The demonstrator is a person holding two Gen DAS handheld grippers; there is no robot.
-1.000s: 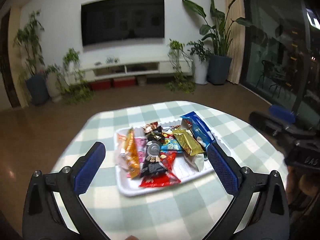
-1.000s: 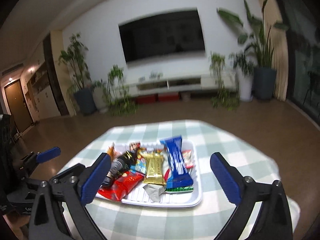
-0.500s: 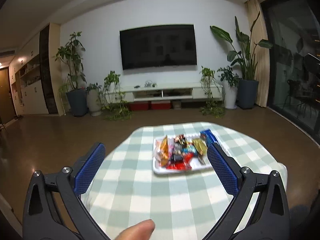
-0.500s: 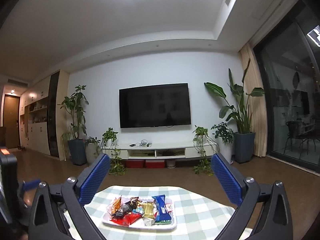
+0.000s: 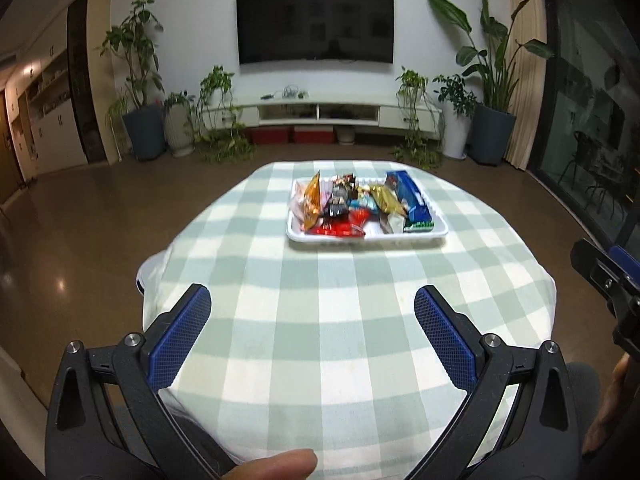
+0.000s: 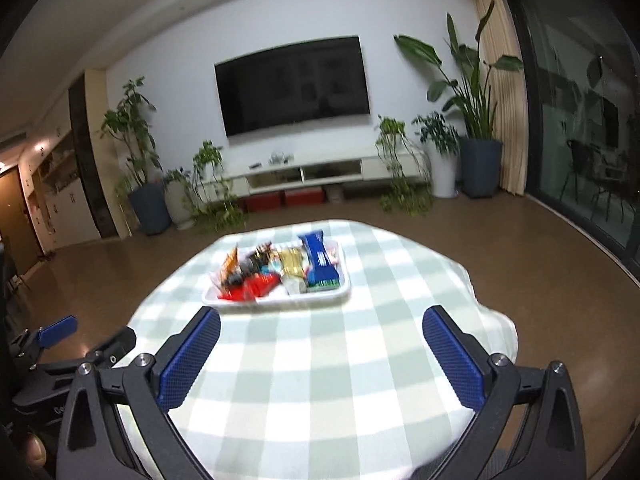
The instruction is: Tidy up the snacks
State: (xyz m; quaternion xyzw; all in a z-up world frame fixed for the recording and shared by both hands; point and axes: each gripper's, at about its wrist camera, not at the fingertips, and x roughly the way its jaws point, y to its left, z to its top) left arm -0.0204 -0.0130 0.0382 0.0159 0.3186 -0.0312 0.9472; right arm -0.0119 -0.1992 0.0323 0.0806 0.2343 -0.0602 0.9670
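Item: white tray (image 5: 434, 236) of wrapped snacks, on a table (image 5: 320, 312) covered with a green-and-white check cloth. From the left wrist view the tray lies toward 12 o'clock, on the far part of the cloth and slightly to the 1 o'clock side; from the right wrist view it also lies toward 12 o'clock, shifted to the 11 o'clock side.

Tray contents, 9 o'clock to 3 o'clock:
- orange packet (image 5: 312, 200), standing on edge at the 9 o'clock end
- dark wrapper (image 5: 338, 202), beside the orange packet
- red wrapper (image 5: 340, 230), flat along the tray's near edge
- gold bar (image 5: 386, 198), lying diagonally
- blue bar (image 5: 408, 196) with a green end, along the 3 o'clock side; the bar's print is too blurred to read

Left gripper (image 5: 312, 338): jaws spread wide, blue pads (image 5: 180, 340) apart, nothing between them; held low over the near part of the cloth, well apart from the tray. A fingertip of the holder shows at 6 o'clock of that view.

Right gripper (image 6: 320, 358): jaws likewise spread wide and holding nothing, over the near cloth, well apart from the tray. It appears at the 3 o'clock edge of the left wrist view; the left gripper appears at the 8 o'clock edge of the right wrist view.

Surroundings: wall-mounted television (image 5: 315, 24) at 12 o'clock, low white console (image 5: 320, 112) beneath it, potted plants (image 5: 490, 80) on both sides, brown polished floor (image 5: 100, 208).
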